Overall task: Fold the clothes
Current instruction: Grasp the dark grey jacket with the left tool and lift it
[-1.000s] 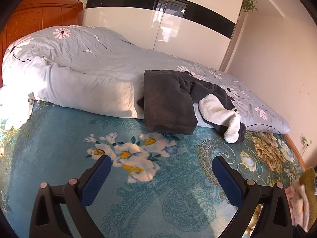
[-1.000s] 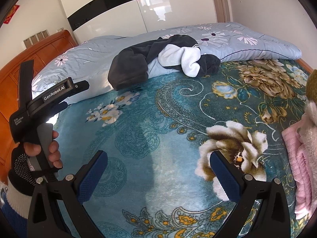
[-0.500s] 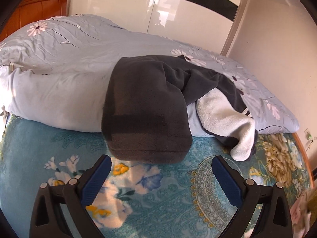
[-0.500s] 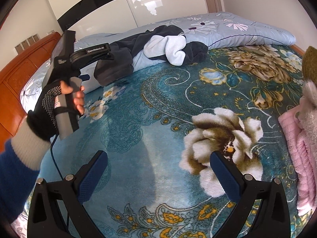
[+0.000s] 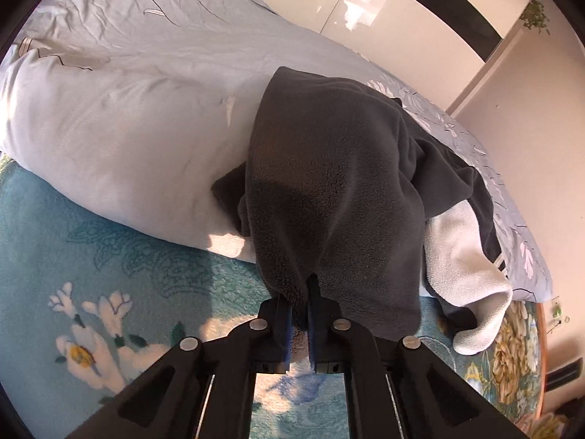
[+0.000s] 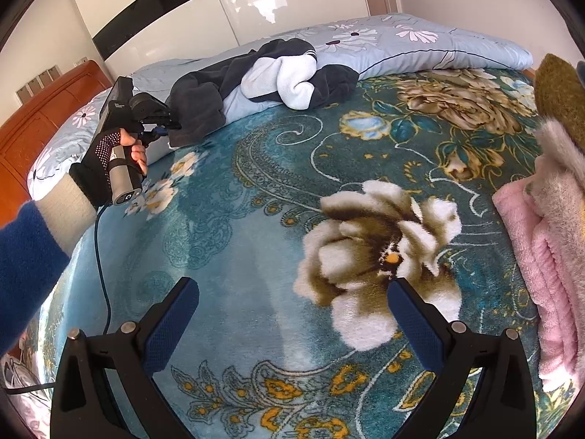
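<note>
Ahead of me the teal floral blanket (image 6: 256, 219) spreads wide; a grey-blue quilt (image 5: 128, 128) bunches along its far edge, a wooden headboard (image 6: 33, 128) at its left end, white wardrobe (image 6: 175, 22) behind.

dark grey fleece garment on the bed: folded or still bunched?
Bunched, not folded. The dark grey fleece garment lies crumpled over the pale blue duvet, white lining showing, its edge pinched in the left gripper.

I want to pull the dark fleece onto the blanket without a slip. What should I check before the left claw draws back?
1. Left claw shut on dark fleece garment hem: ok.
2. How deep the bite goes: cannot tell.
3. Right claw open, holding nothing: ok.
4. Garment untangled: not ok, bunched over the grey duvet.
5. Teal floral blanket bare in the middle for laying out: ok.
6. Pink stack at the edge: ok.
</note>
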Demonstrator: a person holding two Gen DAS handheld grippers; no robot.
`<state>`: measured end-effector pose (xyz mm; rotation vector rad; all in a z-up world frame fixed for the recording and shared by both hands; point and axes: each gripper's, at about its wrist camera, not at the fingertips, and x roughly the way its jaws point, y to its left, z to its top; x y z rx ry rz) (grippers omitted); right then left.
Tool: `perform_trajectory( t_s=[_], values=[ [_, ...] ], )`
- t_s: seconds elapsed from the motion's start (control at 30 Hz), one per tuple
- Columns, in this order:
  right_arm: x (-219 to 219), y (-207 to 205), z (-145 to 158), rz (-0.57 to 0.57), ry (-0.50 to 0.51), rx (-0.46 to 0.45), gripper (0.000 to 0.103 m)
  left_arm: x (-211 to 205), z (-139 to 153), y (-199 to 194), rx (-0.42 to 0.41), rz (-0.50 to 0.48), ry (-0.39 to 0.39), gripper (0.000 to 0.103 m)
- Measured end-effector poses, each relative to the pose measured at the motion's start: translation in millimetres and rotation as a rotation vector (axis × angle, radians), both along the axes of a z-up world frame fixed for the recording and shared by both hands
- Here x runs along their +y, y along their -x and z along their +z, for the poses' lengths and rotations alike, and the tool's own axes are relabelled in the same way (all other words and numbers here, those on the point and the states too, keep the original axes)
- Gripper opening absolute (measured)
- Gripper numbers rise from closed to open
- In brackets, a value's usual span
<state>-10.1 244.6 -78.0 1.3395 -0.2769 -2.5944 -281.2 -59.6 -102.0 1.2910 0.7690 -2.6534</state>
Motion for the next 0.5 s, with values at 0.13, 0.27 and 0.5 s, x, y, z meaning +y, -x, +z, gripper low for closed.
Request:
perform_trajectory(
  t_s=[0.13, 0.27, 0.5],
  values=[
    [-2.4, -2.3, 1.9, 0.004, -0.001, -0.004, 0.103, 2.7, 26.1, -33.5, 0.141, -0.063, -0.083, 0.005],
    [-6.6, -6.6, 7.3, 0.007, -0.006, 0.004, 0.103, -8.0, 58.9, -76.6, 0.255, -0.132, -0.187, 0.005],
    [-28.2, -16.2, 25.3, 0.03, 0.006, 0.041, 0.103, -13.5, 84.2, -175.3, 0.316, -0.239, -0.236, 0.005]
  ],
)
